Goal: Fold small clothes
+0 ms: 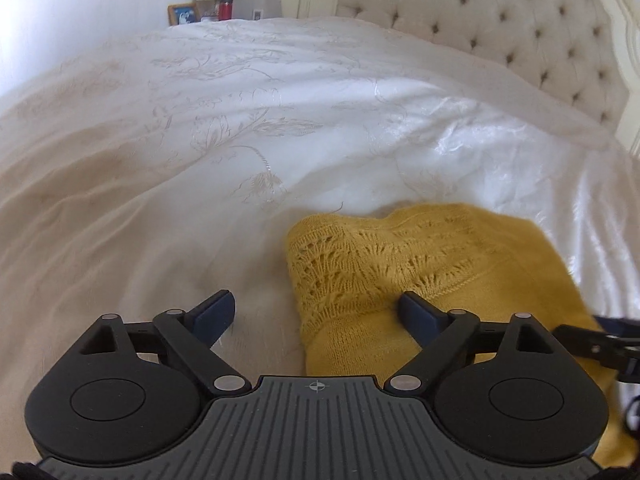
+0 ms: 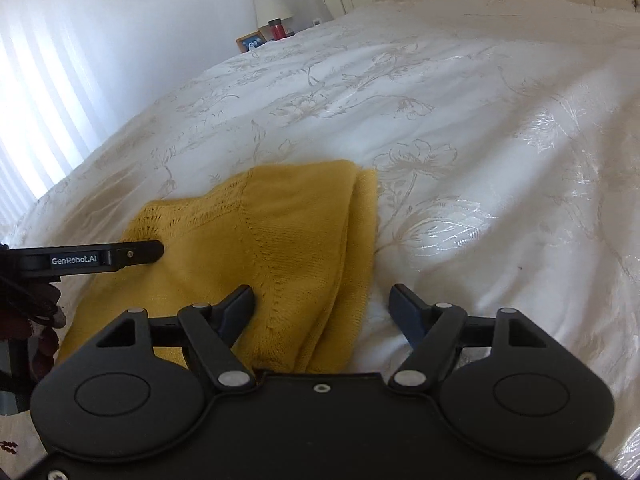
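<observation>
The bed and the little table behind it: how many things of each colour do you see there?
Yellow: 1, the knitted garment
White: 2, the bedspread and the lamp
Red: 1, the flask
Wood-brown: 1 for certain, the picture frame
Total: 5

mustard-yellow knit garment (image 2: 280, 232) lies folded on the white floral bedspread (image 2: 460, 128). lace openwork band along one end, plain knit elsewhere. layered folded edges stacked along its right side, right wrist view.
</observation>
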A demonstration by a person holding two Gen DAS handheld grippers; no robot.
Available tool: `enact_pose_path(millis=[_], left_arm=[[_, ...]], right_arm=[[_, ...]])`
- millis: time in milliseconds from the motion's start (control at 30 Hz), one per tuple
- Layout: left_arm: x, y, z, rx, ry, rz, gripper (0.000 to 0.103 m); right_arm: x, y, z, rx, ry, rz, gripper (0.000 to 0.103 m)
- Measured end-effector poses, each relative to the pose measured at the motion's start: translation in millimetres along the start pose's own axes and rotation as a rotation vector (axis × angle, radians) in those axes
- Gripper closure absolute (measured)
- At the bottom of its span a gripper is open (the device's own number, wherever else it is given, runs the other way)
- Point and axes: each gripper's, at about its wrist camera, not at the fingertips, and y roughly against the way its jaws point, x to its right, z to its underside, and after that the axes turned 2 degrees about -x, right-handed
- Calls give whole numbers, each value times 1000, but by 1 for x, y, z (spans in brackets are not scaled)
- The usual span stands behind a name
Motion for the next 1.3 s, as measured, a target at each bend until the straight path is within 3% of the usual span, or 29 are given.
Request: enact_pose_path(millis=[167,533,733,1000,1233,1300], left_arm=[[-22,18,24,-86,145,143,14],[-10,49,69,-162,221,296,14],[2,30,64,-153,205,301,10],[21,27,64,-157,109,291,10],[-6,33,75,-135,278,414,12],[-10,32,77,-129,304,416,22]], right_arm=[[13,3,-1,11,-109,-64,26],[29,-1,-3,16,-216,-151,24],[28,-2,-1,17,-211,-176,21],[38,-5,6,40,-263,-234,20],[60,-18,-2,2,-377,-375,20],[61,-26,-11,-35,-380,-406,20]])
